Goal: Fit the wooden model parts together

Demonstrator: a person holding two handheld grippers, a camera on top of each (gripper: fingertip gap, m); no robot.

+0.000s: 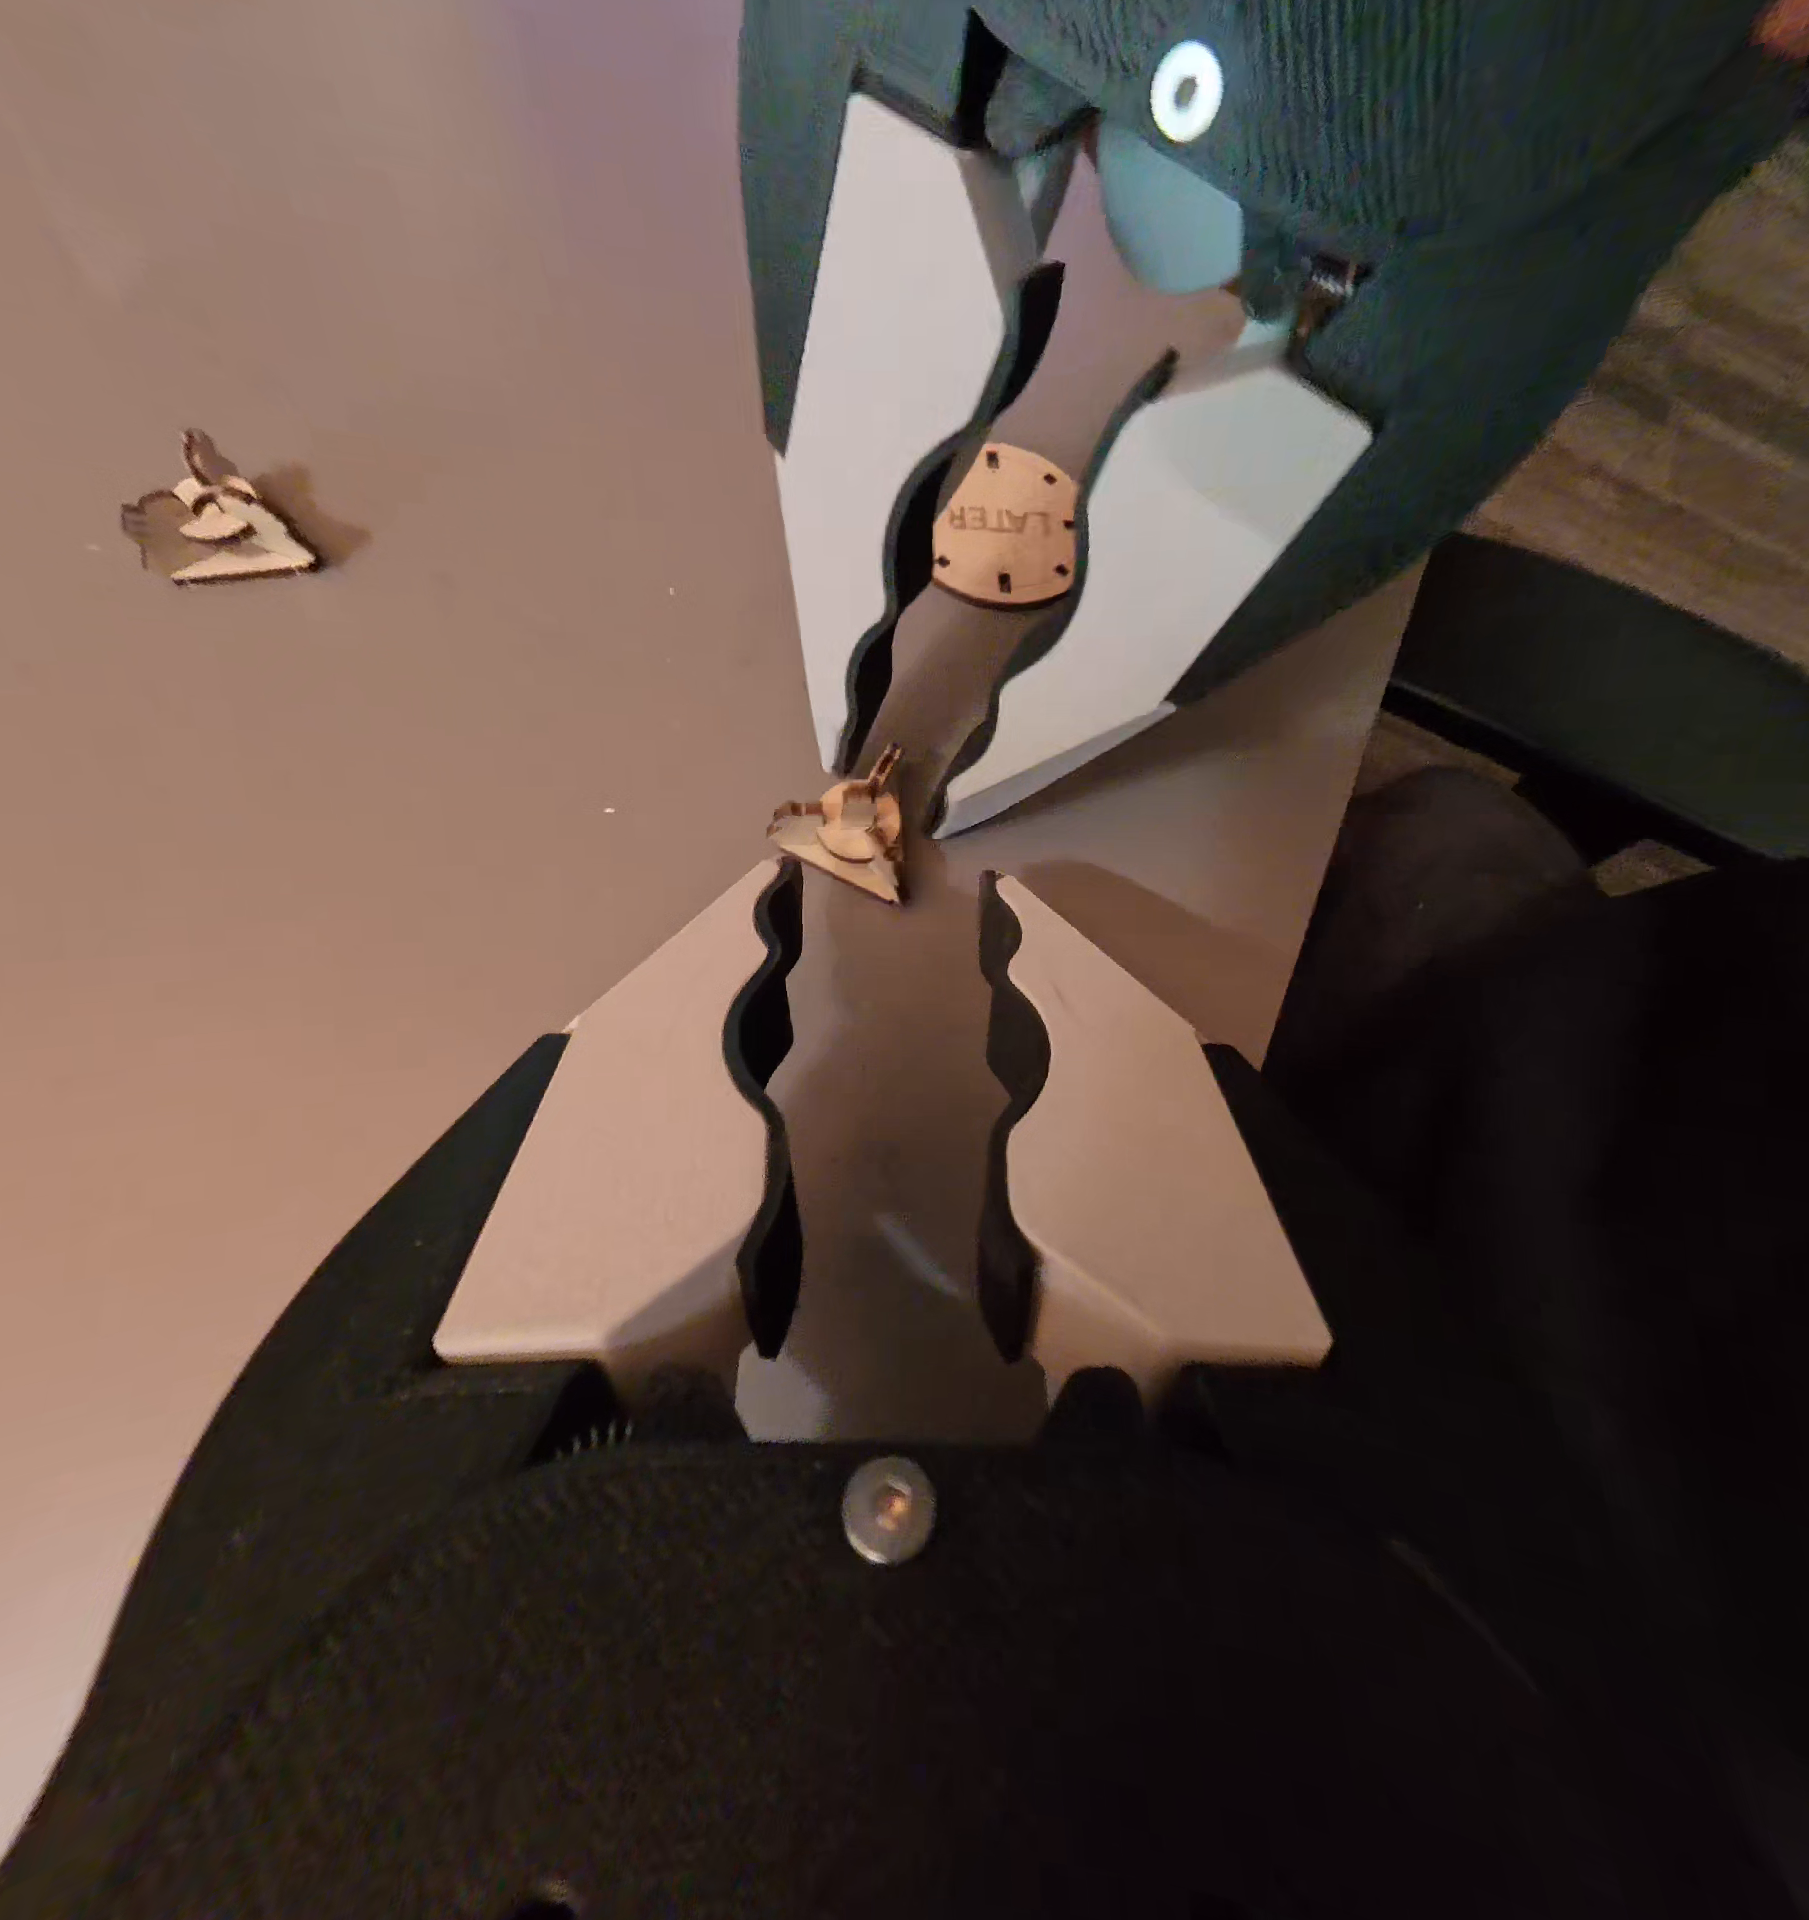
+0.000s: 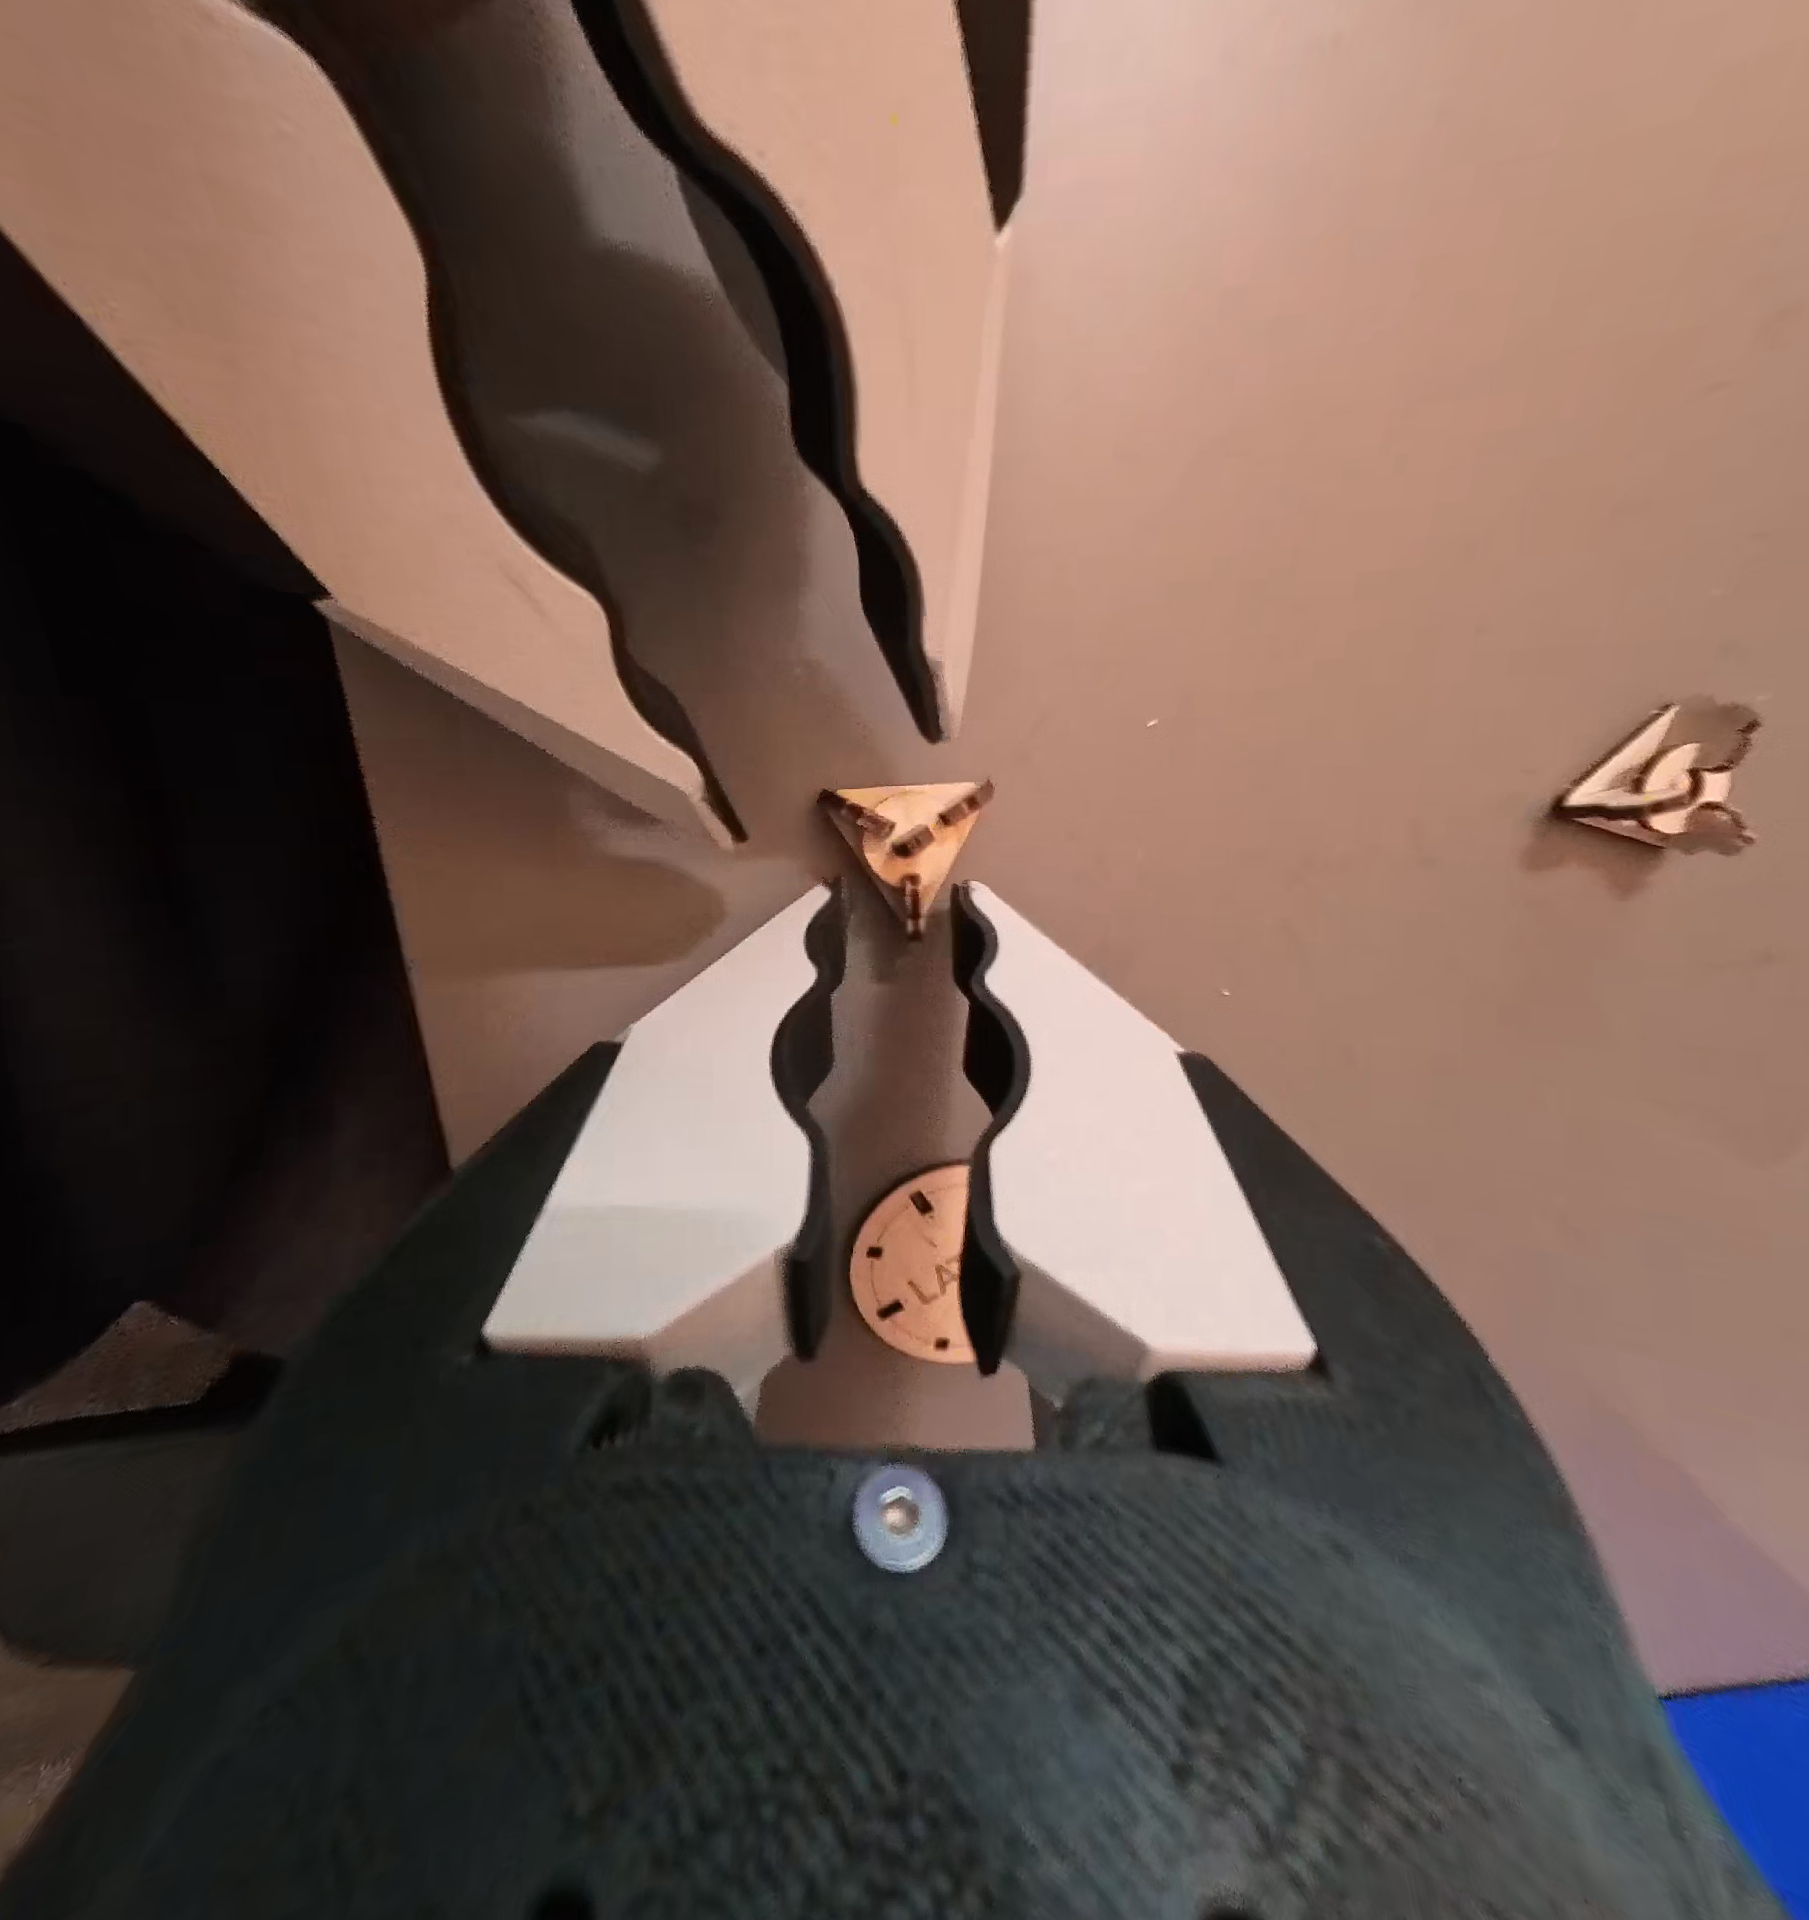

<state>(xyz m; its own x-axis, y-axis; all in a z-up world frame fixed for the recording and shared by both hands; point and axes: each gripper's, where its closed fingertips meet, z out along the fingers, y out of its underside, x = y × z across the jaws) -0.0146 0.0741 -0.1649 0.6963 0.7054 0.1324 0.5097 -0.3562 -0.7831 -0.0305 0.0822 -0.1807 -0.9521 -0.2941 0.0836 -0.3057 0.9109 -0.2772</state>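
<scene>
A small triangular wooden assembly (image 1: 844,834) lies on the tan table (image 1: 360,935), between the tips of both grippers. My left gripper (image 1: 884,885) is open, its tips just short of the assembly and holding nothing. My right gripper (image 2: 897,896) is open. The assembly's lower corner (image 2: 905,852) points into the gap, with space on both sides. A round wooden disc (image 2: 910,1262) lies flat on the table under the right gripper's fingers, untouched; it also shows in the left wrist view (image 1: 1004,530). The right gripper (image 1: 895,792) comes in from the top of the left wrist view.
A second wooden assembly (image 1: 219,520) lies apart on the table; it also shows in the right wrist view (image 2: 1658,795). The table edge and a dark chair or clothing (image 1: 1606,935) are at the right of the left wrist view. A blue surface (image 2: 1762,1787) lies beyond the table. The grippers are tip to tip, or close to it. The round wooden disc (image 2: 910,1262) lies around 9 centimetres away from my right fingertips. It is also in sight in the left wrist view (image 1: 1039,543).
</scene>
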